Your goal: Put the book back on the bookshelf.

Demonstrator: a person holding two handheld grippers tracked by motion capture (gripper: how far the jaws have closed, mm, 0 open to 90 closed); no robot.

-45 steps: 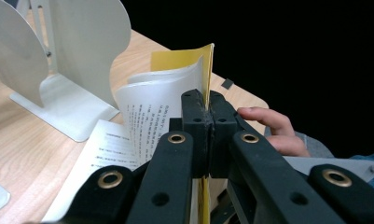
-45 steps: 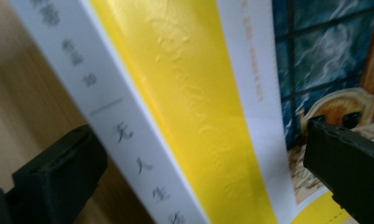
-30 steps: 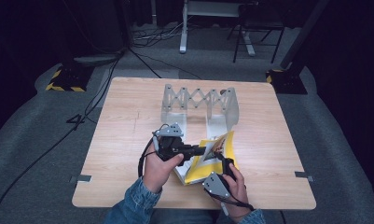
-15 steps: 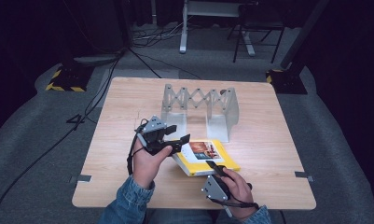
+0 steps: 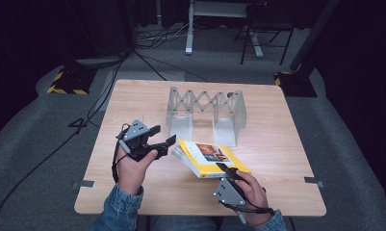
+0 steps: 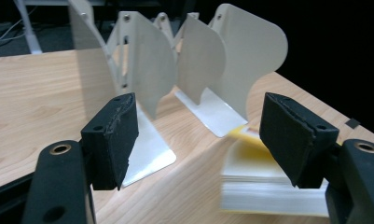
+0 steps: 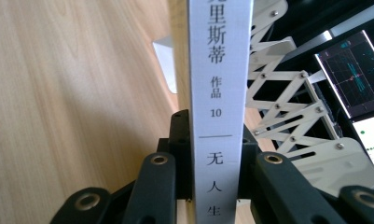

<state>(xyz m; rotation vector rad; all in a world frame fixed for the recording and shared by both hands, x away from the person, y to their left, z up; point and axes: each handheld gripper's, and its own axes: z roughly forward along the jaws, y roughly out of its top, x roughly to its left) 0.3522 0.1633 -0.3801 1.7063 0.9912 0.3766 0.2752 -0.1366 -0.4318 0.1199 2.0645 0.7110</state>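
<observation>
So the right gripper point(image 7: 216, 186) has its jaws clamped on the book point(image 5: 211, 158), pinching it across the spine, which runs straight up between them in the right gripper view. In the high view the book lies flat on the table point(image 5: 287, 159), with the jaws biting its near end. The left gripper point(image 5: 162, 135) has its jaws spread wide with nothing between them; the book's page edge sits just past its right jaw, low down, and the rack point(image 5: 206, 113) stands straight ahead of both jaws.

What I'd worry about: the grip is only on one end of the book, right at the spine. If it gets lifted from there, I'd guess the free end droops and the covers fan open, or the whole thing pivots in the jaws. The pages look loose-ish on the far side, so a snag on a divider seems likely if it goes in at an angle. The rack is also light sheet metal on a scissor link, so a nudge from the book could probably slide or squash it. The open left gripper is close enough to steady either one, but it's touching neither right now.

Containers: just the rack, ahead of the jaws, beyond the book. Its slots are empty as far as I can see.
</observation>
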